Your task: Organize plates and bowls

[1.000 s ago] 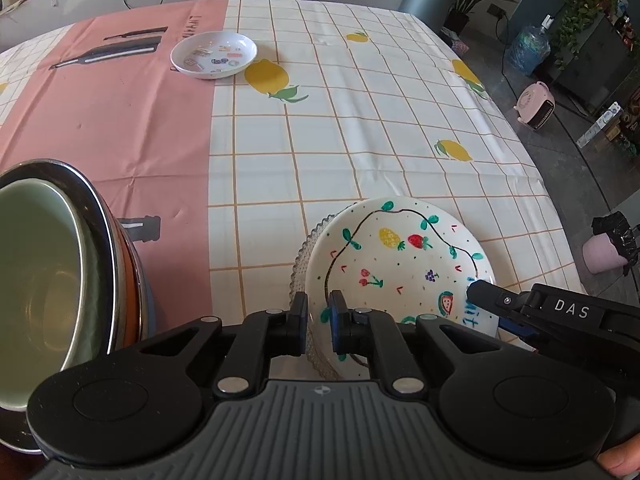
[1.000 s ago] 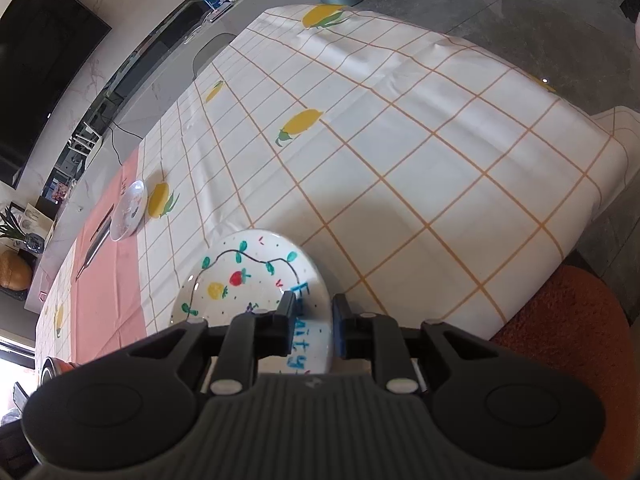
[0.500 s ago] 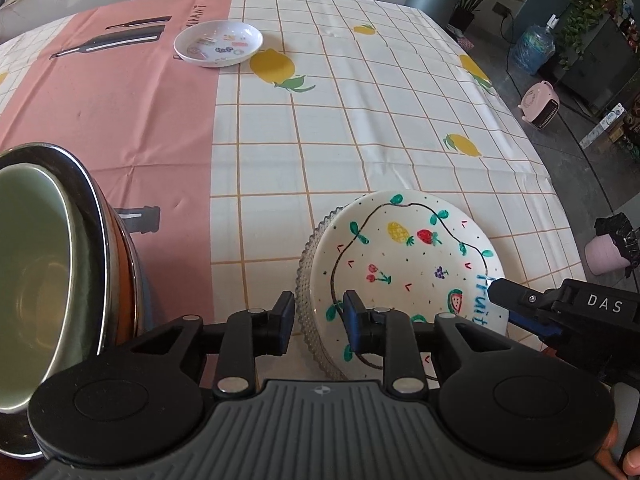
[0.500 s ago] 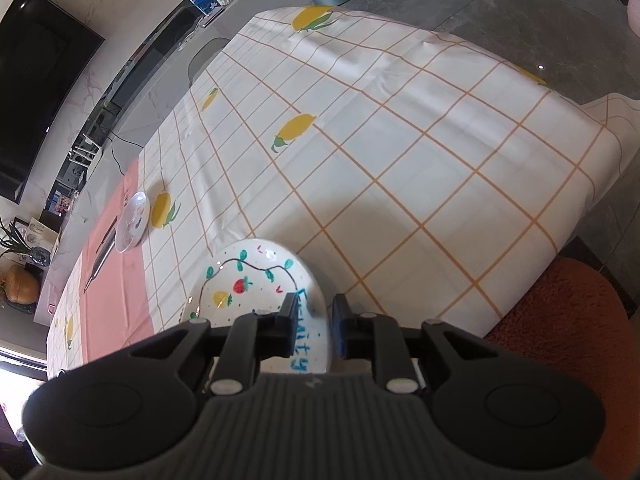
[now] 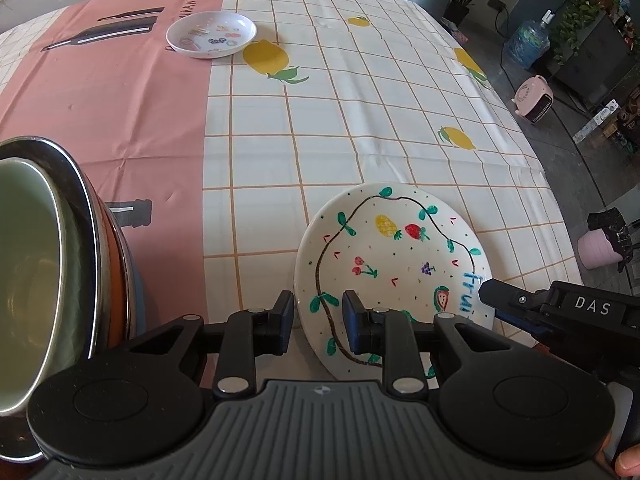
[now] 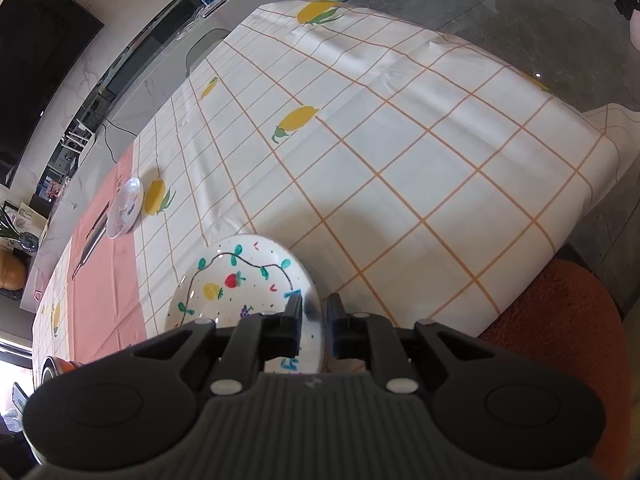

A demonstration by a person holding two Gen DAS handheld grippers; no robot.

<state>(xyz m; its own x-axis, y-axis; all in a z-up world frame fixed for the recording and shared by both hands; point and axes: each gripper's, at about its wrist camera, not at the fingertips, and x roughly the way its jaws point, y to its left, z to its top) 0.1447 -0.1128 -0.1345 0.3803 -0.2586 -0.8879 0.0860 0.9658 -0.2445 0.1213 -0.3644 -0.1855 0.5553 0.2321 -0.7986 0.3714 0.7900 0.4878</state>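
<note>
- Held at its right edge: fruit-painted plate (image 5: 394, 256), pinched by the right gripper (image 6: 313, 322), one finger above the blue lettering, the other under the rim.
- Clamped on that rim, having just closed a little further: right gripper's fingers (image 6: 294, 320).
- Standing apart and off the plate: left gripper (image 5: 316, 318) fingers (image 5: 354, 322), one outside the plate's left rim over the cloth, the other over the painted vine; released, touching nothing as far as can be seen.
- No longer visible under the painted plate from the left wrist view: the ribbed clear dish seen half a second ago.
- Plate position: near edge of the worktop (image 5: 360, 128), on the white checked part of the tablecloth, close to the front right corner; whether lifted clear of the cloth cannot be told.
- At far left of the left wrist view: stack of bowls (image 5: 52, 264), pale green one nested inside a steel one, orange rim beneath; well apart from the plate.
- Far across the worktop, on the seam between pink and white cloth: small white dish (image 5: 211, 35) with little printed figures, just beside a printed lemon.
- In the right wrist view: same small dish (image 6: 126, 207) far off to the left, orange stool (image 6: 560, 344) below the worktop edge at right.
- At bottom right of the left wrist view: a fingertip of the person (image 5: 628, 460) behind the right gripper body marked DAS.
</note>
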